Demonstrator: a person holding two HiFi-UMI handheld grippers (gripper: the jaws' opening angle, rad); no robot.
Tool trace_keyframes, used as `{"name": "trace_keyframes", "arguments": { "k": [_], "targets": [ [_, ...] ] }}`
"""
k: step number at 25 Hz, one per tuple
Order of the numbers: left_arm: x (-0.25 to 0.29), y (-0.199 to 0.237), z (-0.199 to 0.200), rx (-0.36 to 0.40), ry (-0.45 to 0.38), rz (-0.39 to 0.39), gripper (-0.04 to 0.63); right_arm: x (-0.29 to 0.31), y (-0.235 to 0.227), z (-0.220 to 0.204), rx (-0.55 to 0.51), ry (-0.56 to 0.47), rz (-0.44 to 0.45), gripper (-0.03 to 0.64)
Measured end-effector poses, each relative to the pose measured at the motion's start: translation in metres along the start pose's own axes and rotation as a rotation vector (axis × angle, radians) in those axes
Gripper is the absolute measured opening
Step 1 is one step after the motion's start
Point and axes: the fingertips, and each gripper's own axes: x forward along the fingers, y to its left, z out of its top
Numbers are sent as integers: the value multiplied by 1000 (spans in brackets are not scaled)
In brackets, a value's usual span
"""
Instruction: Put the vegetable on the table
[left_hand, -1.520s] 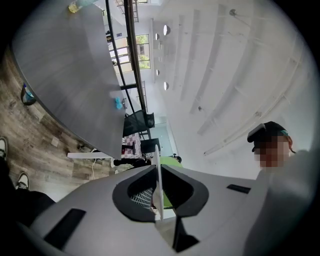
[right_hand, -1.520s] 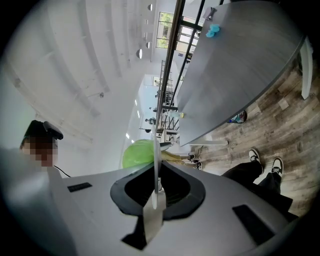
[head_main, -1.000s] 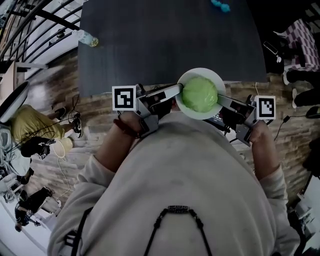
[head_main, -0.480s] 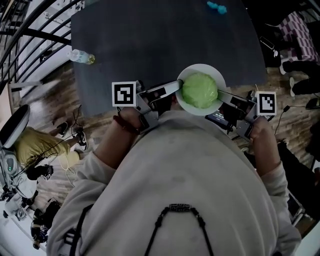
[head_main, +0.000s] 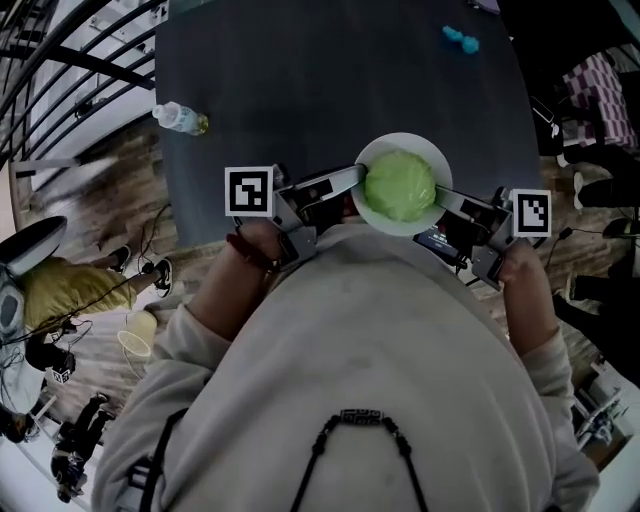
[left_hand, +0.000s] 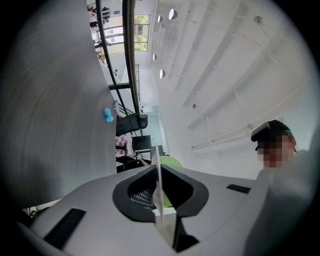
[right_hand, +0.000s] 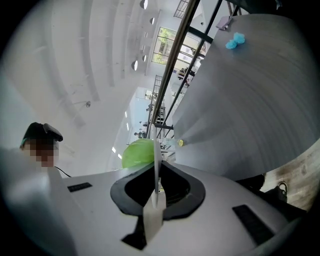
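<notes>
Carrying a white plate with a green cabbage on it, the person stood at the near edge of the dark worktop. The plate hung just over that edge, toward its right half, and had not yet been set down. The cabbage sat in the middle of the plate and filled most of it.

To do this step well, I judged, both hands needed to travel together at one height, so that the plate was level and the round cabbage did not roll toward a rim. The plate should go far enough in from the near edge to rest wholly on the worktop. It should then come down flat before either grip was loosened. The middle of the worktop looked bare. A bottle lay at the left edge and a small blue object toward the far right corner, both well apart from the likely landing spot.

The left tool was clenched on the plate's left rim. Its own view showed the jaws nearly together, with only the thin rim, seen edge-on, pinched between them. The right tool gripped the opposite rim the same way, jaws almost closed on the thin edge, with the cabbage showing just beyond.
</notes>
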Motion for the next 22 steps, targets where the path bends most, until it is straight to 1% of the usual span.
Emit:
{"name": "trace_keyframes", "arguments": {
  "k": [3, 5, 9, 13, 19, 22],
  "targets": [
    [-12, 5, 19, -1, -12, 1, 34, 18, -1, 13, -3, 19, -18, 35],
    [-15, 4, 24, -4, -30, -4, 34, 24, 1, 18, -8, 32, -17, 35],
    [-20, 2, 24, -24, -73, -2, 34, 28, 4, 18, -4, 61, -14, 35],
    [-19, 2, 26, -27, -110, 8, 34, 29, 2, 25, -5, 96, -8, 35],
    [-23, -2, 28, -4, -185, 27, 34, 35, 5, 29, -17, 149, 29, 35],
    [-24, -4, 31, 7, -218, 41, 34, 35, 7, 37, -46, 184, 30, 35]
  ]
}}
